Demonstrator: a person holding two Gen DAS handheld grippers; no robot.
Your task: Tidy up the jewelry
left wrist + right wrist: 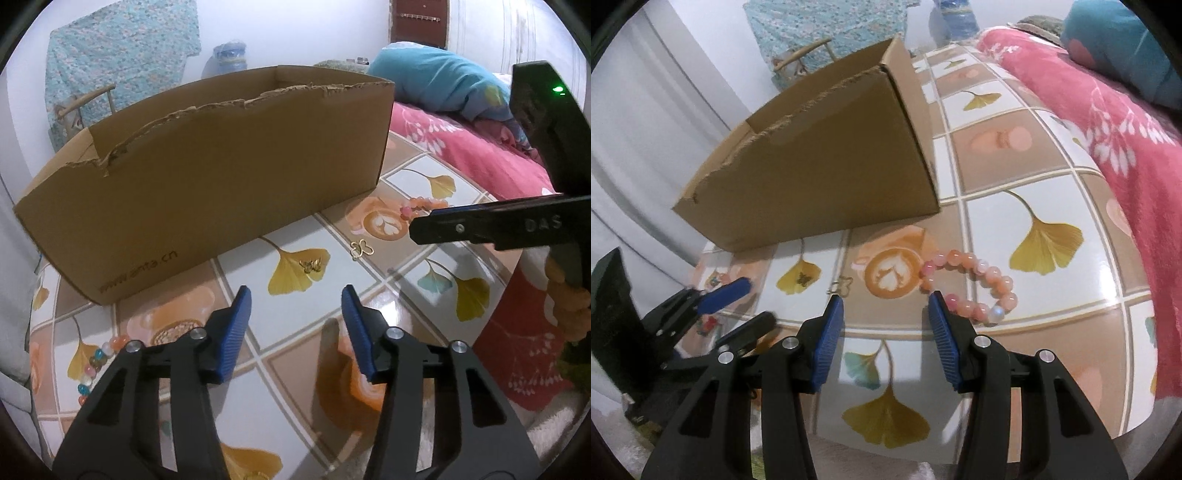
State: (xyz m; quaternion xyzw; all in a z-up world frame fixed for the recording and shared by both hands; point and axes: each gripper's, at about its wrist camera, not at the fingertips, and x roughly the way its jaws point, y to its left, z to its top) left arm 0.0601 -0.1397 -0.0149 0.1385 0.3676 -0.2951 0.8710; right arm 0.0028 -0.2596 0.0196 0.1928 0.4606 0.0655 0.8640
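White walls (229, 33). A table (1027, 177) with glossy cloth printed in tiles, ginkgo leaves and latte cups. Behind it a wooden chair (88, 99) draped with teal patterned fabric (122, 48); a blue-wrapped jar (229, 55) beside it. On the right a bed with pink floral blanket (1108, 110) and blue pillow (436, 77). Brown door (419, 22) with hook rail at far back. White curtain (646, 129) on the left. Light glares off the cloth.

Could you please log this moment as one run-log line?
left gripper: open, empty | right gripper: open, beside pink bracelet | gold earrings: on table | box: upright
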